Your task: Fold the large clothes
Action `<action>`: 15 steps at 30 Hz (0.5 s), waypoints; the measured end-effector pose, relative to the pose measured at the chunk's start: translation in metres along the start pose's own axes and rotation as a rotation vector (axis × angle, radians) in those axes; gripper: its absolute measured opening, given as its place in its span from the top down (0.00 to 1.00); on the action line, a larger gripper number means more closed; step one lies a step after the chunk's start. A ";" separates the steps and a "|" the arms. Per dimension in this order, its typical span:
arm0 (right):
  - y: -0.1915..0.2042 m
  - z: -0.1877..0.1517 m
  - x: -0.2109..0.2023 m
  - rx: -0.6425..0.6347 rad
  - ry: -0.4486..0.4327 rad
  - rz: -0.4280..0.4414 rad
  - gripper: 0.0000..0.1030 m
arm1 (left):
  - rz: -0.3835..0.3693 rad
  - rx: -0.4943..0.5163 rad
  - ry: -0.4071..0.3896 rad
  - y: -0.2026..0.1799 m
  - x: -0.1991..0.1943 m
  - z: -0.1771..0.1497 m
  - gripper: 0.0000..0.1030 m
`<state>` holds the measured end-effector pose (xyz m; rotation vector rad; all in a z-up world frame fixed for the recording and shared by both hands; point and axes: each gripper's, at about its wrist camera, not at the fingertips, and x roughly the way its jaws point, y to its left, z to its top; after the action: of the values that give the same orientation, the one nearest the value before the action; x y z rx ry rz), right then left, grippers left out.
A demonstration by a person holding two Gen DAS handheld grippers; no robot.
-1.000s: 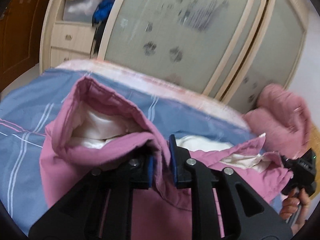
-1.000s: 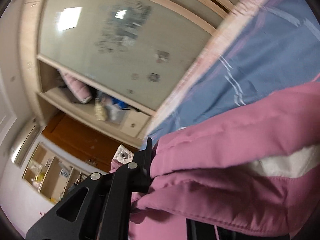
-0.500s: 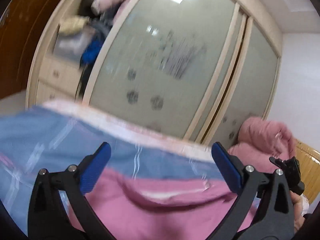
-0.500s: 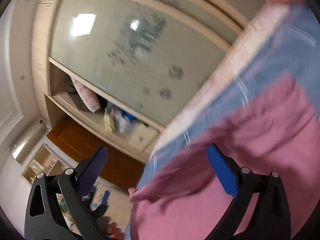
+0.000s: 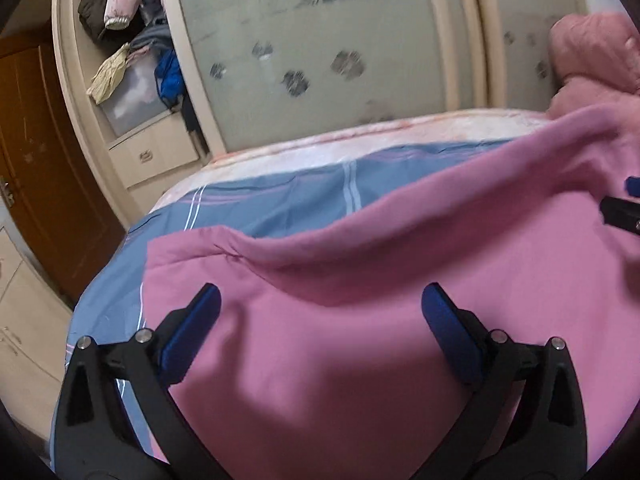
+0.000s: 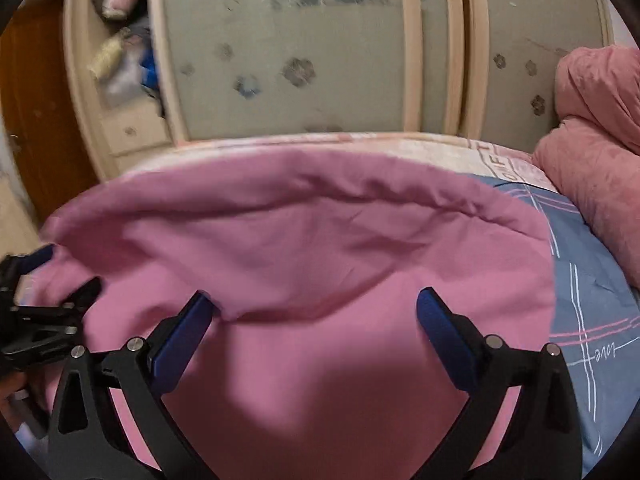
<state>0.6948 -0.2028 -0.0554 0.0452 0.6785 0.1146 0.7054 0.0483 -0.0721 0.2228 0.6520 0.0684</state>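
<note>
Blue bedsheet (image 5: 280,196) under pink garment (image 5: 400,280); left gripper (image 5: 320,312), right gripper (image 6: 314,314) fingers spread wide, empty

Your room light was soft and even. A ceiling lamp glared off the frosted wardrobe doors (image 5: 304,44). Your tools threw a dark shadow onto the pink garment (image 6: 320,392). Fisheye bent both views, corners black. Your right view was blurred, worst at left.

Right tool (image 6: 316,320) spread wide above pink garment (image 6: 320,248), blue bedsheet (image 6: 580,280) beneath
</note>
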 end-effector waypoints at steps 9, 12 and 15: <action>-0.098 -0.011 0.091 0.350 0.087 -0.049 0.01 | 0.164 -0.186 0.019 0.074 0.083 0.006 0.02; -0.103 -0.027 0.097 0.382 0.059 -0.003 0.01 | 0.092 -0.293 0.055 0.088 0.105 -0.011 0.02; -0.107 -0.033 0.095 0.391 0.021 0.010 0.01 | 0.120 -0.282 0.016 0.082 0.099 -0.018 0.02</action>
<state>0.7573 -0.2975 -0.1485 0.4237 0.7140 -0.0096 0.7741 0.1447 -0.1261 -0.0108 0.6370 0.2758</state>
